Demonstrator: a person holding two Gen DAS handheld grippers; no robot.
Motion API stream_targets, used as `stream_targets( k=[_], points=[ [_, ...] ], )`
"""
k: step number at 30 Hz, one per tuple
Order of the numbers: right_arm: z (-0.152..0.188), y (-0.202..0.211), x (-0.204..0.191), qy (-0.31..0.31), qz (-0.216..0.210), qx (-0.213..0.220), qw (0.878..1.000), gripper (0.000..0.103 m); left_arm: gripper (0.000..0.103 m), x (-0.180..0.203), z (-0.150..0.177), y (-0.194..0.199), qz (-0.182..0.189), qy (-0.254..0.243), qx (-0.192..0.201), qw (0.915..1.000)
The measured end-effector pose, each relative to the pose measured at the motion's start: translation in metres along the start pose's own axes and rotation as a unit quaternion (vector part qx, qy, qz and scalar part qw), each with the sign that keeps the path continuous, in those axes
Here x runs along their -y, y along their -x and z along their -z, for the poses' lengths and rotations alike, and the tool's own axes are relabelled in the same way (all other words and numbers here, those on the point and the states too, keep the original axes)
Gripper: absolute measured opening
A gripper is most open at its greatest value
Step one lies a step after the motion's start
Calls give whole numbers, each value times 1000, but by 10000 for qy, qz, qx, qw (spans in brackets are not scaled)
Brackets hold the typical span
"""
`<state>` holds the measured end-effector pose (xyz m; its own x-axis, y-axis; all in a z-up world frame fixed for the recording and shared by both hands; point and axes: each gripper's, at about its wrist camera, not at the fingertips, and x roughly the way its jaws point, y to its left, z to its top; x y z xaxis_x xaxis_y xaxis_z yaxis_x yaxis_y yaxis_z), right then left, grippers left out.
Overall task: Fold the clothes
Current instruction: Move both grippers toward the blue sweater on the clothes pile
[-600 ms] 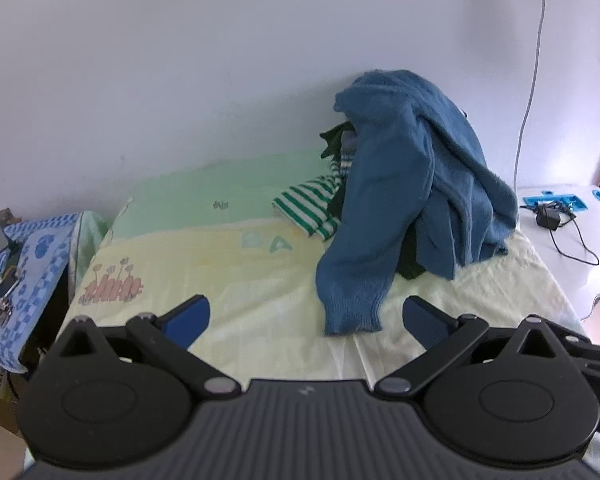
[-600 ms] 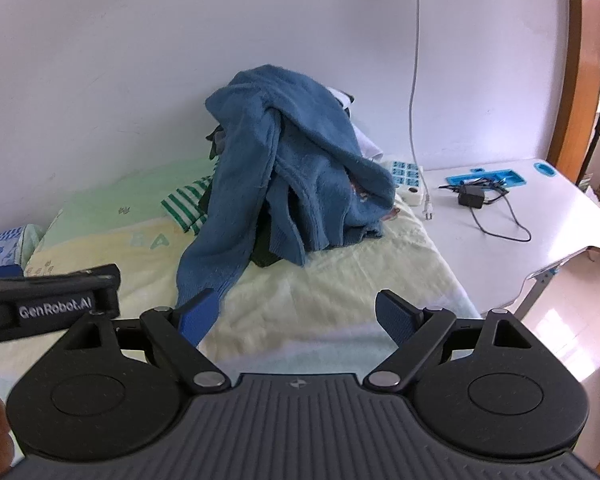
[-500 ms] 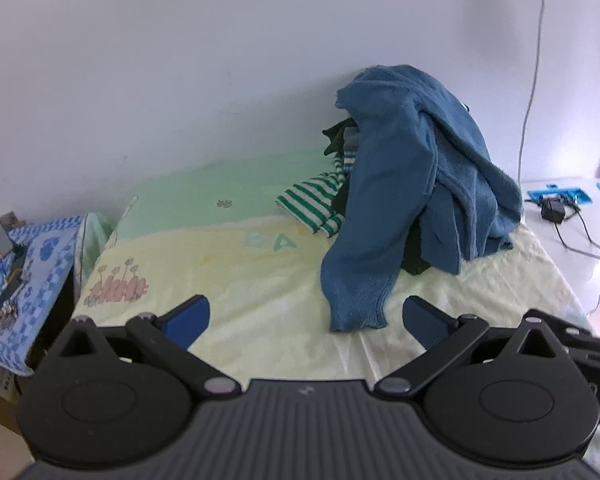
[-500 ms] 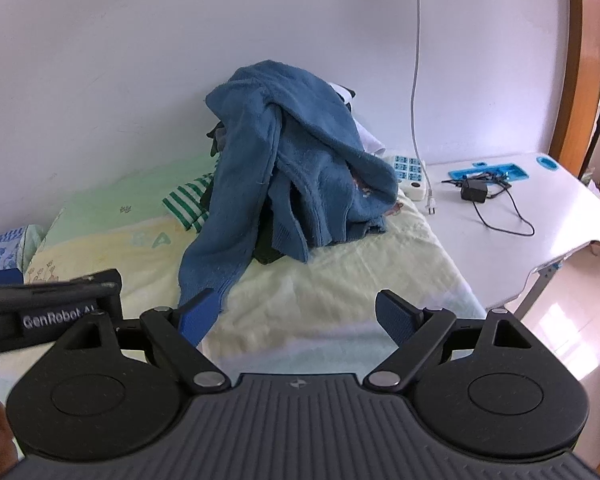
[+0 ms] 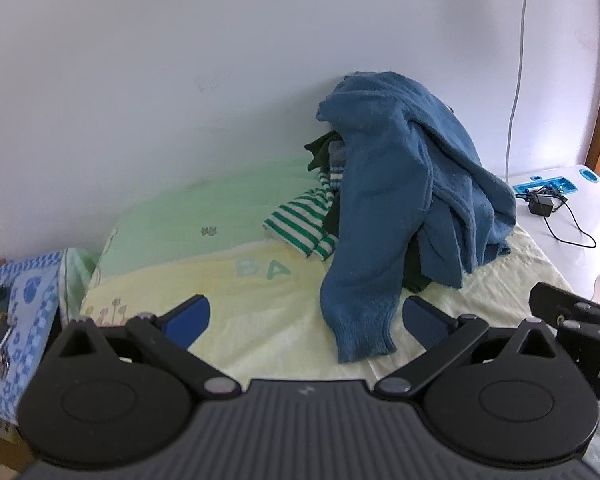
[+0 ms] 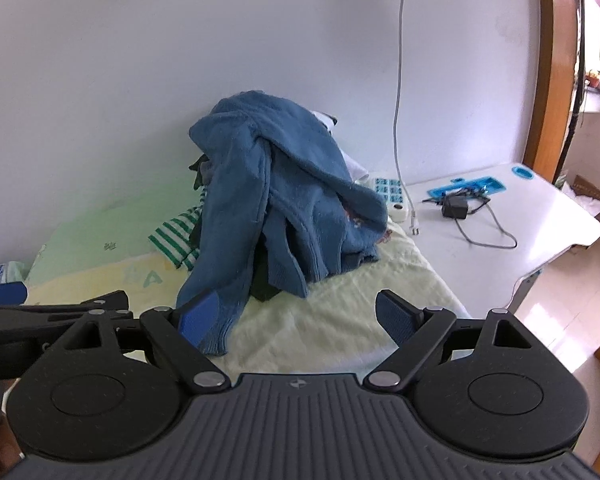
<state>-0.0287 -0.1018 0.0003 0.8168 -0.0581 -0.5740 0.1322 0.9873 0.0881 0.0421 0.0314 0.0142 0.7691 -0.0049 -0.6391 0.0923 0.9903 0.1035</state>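
Both claws, left claw [image 5: 304, 320] and right claw [image 6: 296, 316], gape wide and empty; ahead, an unfolded blue sweater [image 5: 396, 208] tops a heap, probably needing its dangling sleeve [image 6: 216, 292] gripped.

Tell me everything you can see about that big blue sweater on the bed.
The blue sweater looks like thick, fuzzy knit. It lies unfolded, draped over the top of a heap of clothes by the wall. One sleeve hangs down the front, its ribbed cuff resting on the pale yellow bedsheet. A green-and-white striped garment pokes out beneath it. Neither gripper touches it.
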Motion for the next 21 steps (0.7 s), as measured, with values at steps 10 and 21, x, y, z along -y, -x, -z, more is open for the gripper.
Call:
stream_targets(
  k=[10, 21],
  points=[
    [-12, -18, -9, 88, 145, 42, 9998, 88, 102, -2, -20, -27, 66, -76, -178, 9998],
    [-23, -46, 6, 292, -107, -85, 9995, 88, 102, 15, -28, -44, -121, 108, -295, 9994]
  ],
)
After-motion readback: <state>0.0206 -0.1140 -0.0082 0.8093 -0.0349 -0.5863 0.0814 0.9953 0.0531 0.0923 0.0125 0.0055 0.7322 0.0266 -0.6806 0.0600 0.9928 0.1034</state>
